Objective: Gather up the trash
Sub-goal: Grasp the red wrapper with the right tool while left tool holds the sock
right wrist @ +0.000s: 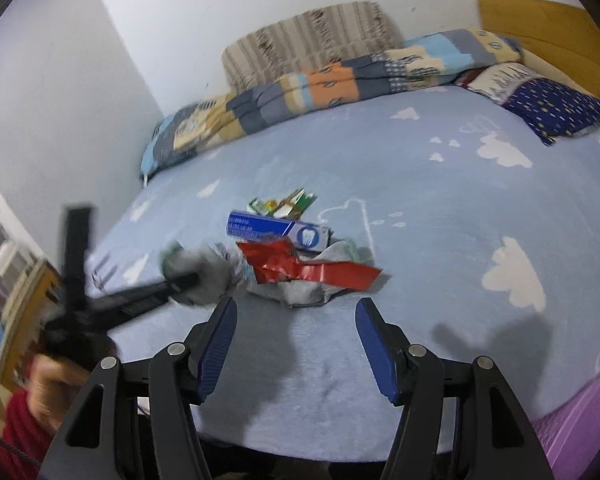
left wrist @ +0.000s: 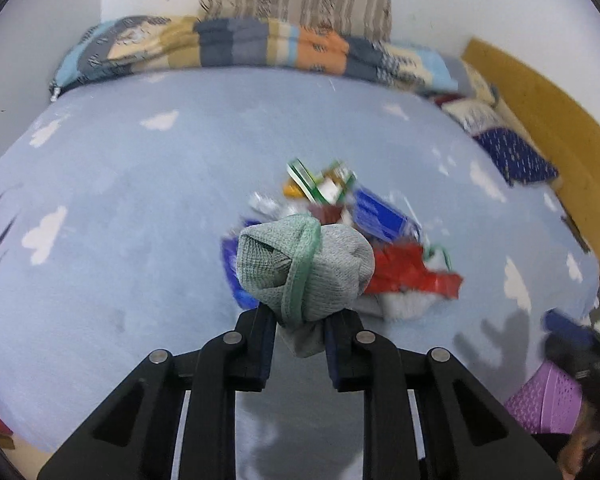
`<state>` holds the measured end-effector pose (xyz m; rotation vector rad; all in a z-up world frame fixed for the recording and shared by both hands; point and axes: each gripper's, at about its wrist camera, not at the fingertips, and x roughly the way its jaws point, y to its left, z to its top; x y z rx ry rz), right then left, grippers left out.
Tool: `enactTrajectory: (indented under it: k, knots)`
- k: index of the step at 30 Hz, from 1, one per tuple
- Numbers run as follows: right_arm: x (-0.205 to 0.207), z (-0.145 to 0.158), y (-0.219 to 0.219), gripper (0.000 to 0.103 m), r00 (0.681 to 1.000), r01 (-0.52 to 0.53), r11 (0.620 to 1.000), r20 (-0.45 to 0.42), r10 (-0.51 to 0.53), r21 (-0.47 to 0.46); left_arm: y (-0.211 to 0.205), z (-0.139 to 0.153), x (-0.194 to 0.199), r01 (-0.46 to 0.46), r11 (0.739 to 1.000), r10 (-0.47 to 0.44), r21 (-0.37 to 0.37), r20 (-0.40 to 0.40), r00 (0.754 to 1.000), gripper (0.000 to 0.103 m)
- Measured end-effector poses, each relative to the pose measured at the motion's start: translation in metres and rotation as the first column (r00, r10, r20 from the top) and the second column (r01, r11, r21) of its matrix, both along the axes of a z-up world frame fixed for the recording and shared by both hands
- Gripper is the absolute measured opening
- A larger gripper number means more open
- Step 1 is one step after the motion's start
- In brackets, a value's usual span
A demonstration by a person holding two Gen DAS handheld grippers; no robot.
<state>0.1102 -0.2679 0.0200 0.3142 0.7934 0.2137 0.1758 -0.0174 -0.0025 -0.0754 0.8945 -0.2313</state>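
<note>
Your left claw (left wrist: 300,320) is clamped on a balled grey-green sock (left wrist: 304,268), held just above the trash pile (right wrist: 300,256) on the bed (right wrist: 420,200); your right claw (right wrist: 296,312) stands wide and empty, just short of that pile.

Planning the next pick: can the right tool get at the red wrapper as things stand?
Probably yes. The right tool is open and empty, with bare blanket between it and the red wrapper. The left tool, off to one side, holds a sock.

Balled grey-green sock (left wrist: 304,268), held above the bedsheet; beyond it a trash pile: red wrapper (right wrist: 308,266) lying crumpled, blue toothpaste box (right wrist: 276,232) flat, green-white packets (right wrist: 286,206) behind.
</note>
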Motion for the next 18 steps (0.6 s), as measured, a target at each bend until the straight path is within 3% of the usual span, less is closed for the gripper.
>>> enactTrajectory:
  k: [5,9,14,17,18]
  knots:
    - [0.043,-0.019,0.041,0.065,0.989,-0.135,0.984,-0.072,0.127,-0.119,0.019,0.012,0.008,-0.058,0.998,0.058,-0.001,0.038,0.998,0.020]
    - [0.073,-0.034,0.080,0.065,0.965,-0.262,0.919,-0.111,0.239,-0.295,0.021,0.011,0.014,-0.084,0.996,0.085,-0.017,0.031,0.996,0.020]
    - [0.101,-0.059,0.107,0.065,0.951,-0.307,0.825,-0.134,0.277,-0.474,0.018,0.013,0.017,-0.076,0.997,0.077,-0.022,0.033,0.997,0.020]
    - [0.112,-0.071,0.109,0.063,0.958,-0.284,0.803,-0.126,0.256,-0.524,0.015,0.013,0.016,-0.066,0.998,0.067,-0.020,0.036,0.997,0.020]
    - [0.113,-0.072,0.107,0.055,0.961,-0.272,0.803,-0.113,0.251,-0.530,0.014,0.013,0.016,-0.065,0.998,0.065,-0.016,0.039,0.997,0.020]
